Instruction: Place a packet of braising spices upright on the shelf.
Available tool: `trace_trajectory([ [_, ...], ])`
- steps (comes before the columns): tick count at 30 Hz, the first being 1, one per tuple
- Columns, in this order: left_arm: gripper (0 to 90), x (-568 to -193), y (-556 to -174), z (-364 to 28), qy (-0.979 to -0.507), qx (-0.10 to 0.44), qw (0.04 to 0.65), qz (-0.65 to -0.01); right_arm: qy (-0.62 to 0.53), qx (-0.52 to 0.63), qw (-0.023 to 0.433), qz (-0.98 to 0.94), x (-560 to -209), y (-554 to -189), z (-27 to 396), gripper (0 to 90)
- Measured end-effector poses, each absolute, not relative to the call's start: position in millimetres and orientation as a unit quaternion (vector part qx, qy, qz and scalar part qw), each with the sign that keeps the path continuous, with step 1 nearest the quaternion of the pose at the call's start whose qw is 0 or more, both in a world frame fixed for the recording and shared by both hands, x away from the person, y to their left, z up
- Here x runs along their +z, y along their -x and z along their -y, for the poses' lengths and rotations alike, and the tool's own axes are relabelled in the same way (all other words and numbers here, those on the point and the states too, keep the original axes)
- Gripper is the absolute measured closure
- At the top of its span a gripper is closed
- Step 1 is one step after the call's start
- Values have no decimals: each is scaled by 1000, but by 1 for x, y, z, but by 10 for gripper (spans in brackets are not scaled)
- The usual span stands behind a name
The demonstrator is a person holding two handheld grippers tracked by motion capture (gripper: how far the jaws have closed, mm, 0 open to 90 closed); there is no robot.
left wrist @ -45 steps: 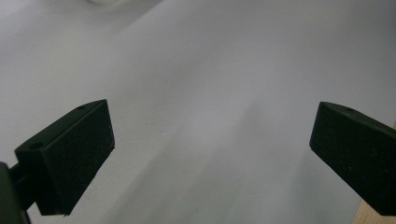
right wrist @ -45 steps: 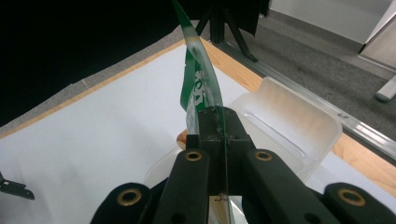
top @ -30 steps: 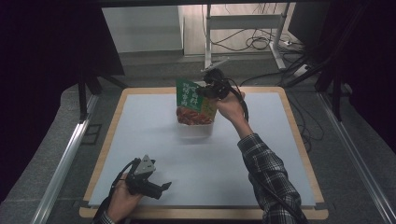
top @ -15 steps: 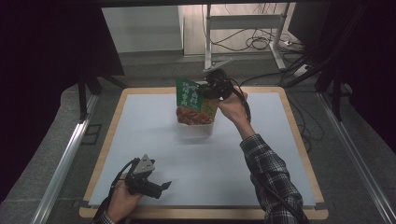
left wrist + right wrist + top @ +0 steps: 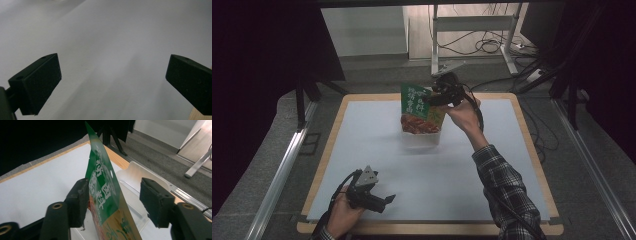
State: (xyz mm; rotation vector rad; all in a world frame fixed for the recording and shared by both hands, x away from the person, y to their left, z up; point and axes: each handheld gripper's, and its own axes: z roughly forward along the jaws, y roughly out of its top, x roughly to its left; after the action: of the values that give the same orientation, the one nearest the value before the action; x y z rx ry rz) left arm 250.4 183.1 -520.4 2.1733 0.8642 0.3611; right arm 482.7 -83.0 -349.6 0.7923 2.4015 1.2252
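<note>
Green and printed with white characters, the snack pouch [image 5: 421,111] stands upright in a clear plastic bin [image 5: 422,140] at the far middle of the white table [image 5: 362,150] as the high view shows it; its lower half carries a picture of reddish food, and the writing is too small there for you to read. Your right gripper [image 5: 432,97] sits at the pouch's top right corner, your hand behind it and the cable running back along your plaid sleeve [image 5: 504,185]. Your left gripper [image 5: 387,200] rests near the front edge of the table, well apart from the pouch, pointing right across the bare white surface. In the left gripper view, your two black jaws stand wide apart with nothing between them, only the pale table [image 5: 112,50] beyond and a sliver of its wooden rim at the bottom right. In the right gripper view, the pouch [image 5: 105,187] rises edge-on between your jaws, which have just been opening: the left pad lies against or just beside the film, hard to say which, while the right pad stands clear of it, so the grip is let go. White characters run down the green face, seemingly East Asian script, seen too obliquely to read. Behind the pouch you see the translucent wall of the bin [image 5: 135,175].
</note>
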Motion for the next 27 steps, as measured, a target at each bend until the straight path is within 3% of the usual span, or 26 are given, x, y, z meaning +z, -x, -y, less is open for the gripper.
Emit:
trace_trajectory([
  [18, 1, -521, -250, -182, -852, 141, 375, -336, -271, 446, 159, -838, -347, -474, 92, 133],
  [27, 1, -521, -250, -182, -854, 140, 372, -335, -278, 455, 161, -830, -349, -470, 105, 78],
])
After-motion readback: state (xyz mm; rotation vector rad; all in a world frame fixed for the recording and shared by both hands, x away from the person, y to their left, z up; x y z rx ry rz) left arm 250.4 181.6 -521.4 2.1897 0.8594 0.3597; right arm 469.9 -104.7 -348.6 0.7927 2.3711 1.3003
